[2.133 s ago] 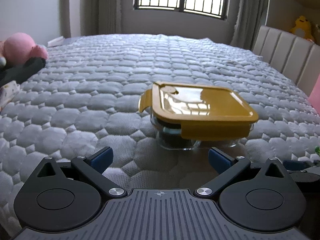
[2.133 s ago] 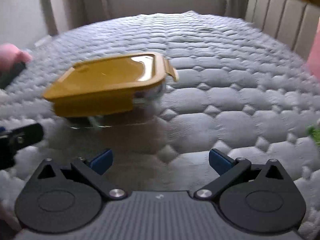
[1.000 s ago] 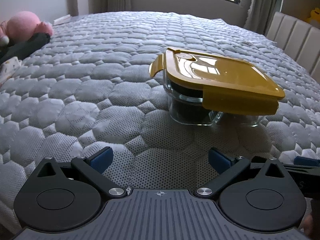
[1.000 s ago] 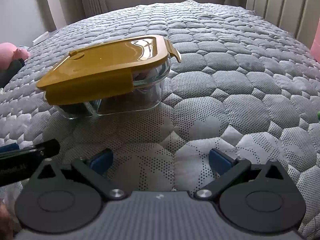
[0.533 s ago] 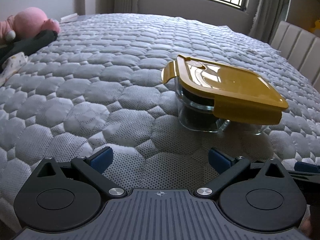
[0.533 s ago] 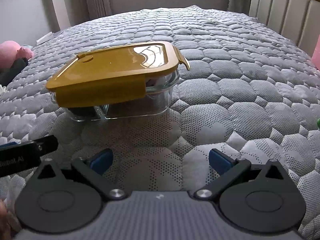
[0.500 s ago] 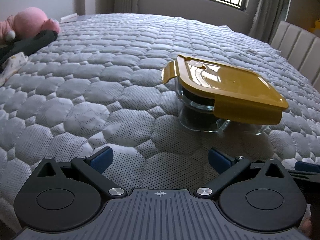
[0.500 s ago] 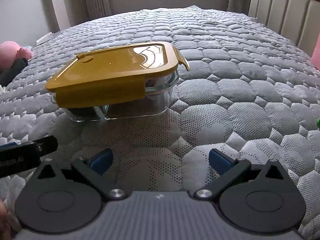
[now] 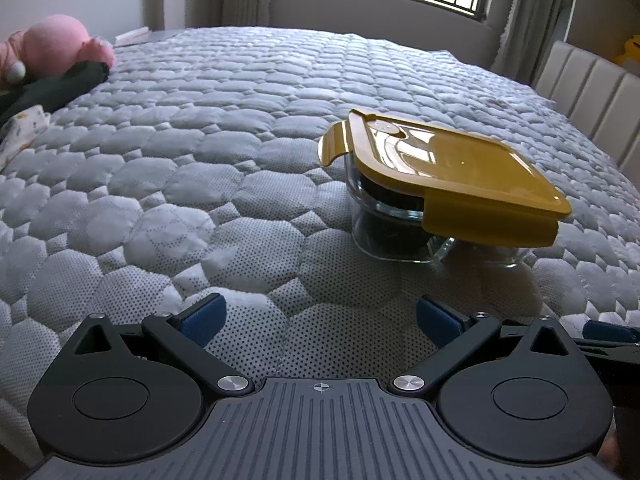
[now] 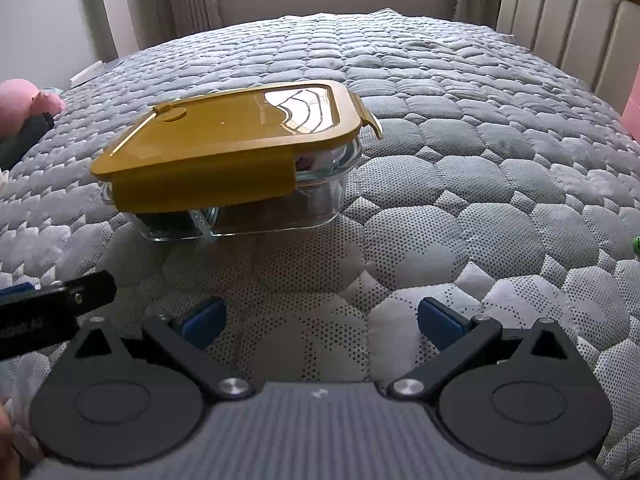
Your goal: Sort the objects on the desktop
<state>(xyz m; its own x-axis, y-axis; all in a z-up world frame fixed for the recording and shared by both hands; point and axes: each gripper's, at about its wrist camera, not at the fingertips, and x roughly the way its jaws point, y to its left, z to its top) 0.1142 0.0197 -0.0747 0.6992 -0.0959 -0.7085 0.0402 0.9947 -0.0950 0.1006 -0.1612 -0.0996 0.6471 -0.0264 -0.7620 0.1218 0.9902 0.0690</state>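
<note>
While the left gripper (image 9: 318, 314) hung low over the quilt (image 9: 168, 184), its blue-tipped jaws stood wide apart and held nothing. Ahead and to the right sat the box (image 9: 432, 208), a glass container resting on the bed, well clear of the fingertips. Its yellow lid (image 9: 452, 168) lay on top, with one side flap lifted at the far left corner and the near flap folded down. Something dark showed through the glass. Off at the far left edge lay a pink plush (image 9: 52, 46) beside a dark cloth (image 9: 56, 88).

Over on the right wrist view, the right gripper (image 10: 320, 316) was spread just as wide, empty too. The box (image 10: 256, 208) sat ahead and left of center, apart from the pads, the lid (image 10: 224, 136) catching window glare. A black bar of the left gripper (image 10: 56, 304) poked in at the lower left. A padded headboard (image 10: 568, 20) stood at the far right.
</note>
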